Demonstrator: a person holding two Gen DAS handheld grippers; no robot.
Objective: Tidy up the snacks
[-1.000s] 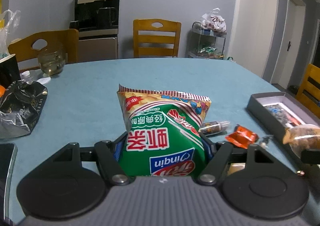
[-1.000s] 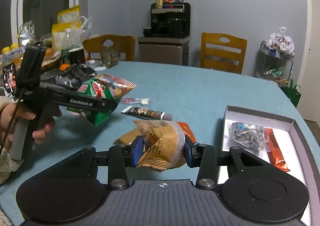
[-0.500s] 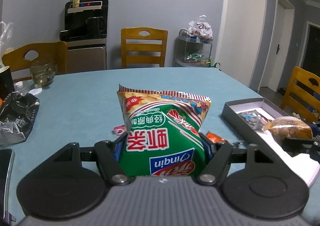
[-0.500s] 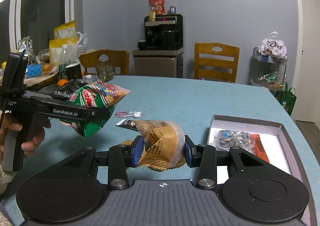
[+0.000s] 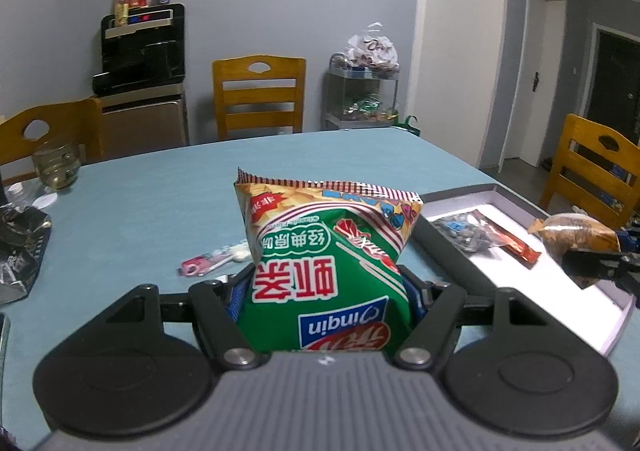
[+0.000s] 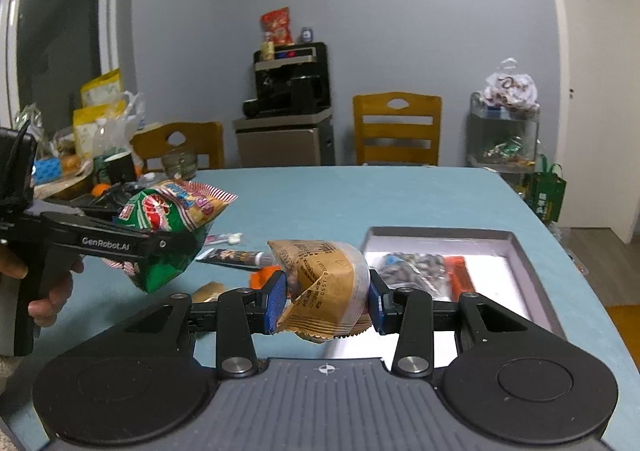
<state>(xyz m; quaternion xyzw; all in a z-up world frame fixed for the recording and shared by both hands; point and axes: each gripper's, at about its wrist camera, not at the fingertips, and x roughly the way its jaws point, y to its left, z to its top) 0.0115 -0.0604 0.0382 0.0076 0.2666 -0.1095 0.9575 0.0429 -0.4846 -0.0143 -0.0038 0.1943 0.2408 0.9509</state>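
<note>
My left gripper (image 5: 326,291) is shut on a green and yellow chips bag (image 5: 326,255) and holds it above the blue table; it also shows in the right wrist view (image 6: 172,223). My right gripper (image 6: 326,301) is shut on a brown wrapped pastry (image 6: 326,283), also seen in the left wrist view (image 5: 576,235), held over the near edge of the grey box (image 6: 524,251). The box (image 5: 456,193) holds a grey nut packet (image 6: 412,267) and an orange bar (image 6: 460,277).
On the table lie a pink candy stick (image 5: 212,259), a dark tube (image 6: 232,257), an orange packet (image 6: 264,275) and a tan packet (image 6: 208,289). A black bag (image 5: 20,243) and a glass bowl (image 5: 56,167) sit at the left. Wooden chairs surround the table.
Both grippers have risen and swung right toward the grey box, each still holding its snack. The pastry now hangs over the box's near edge.
</note>
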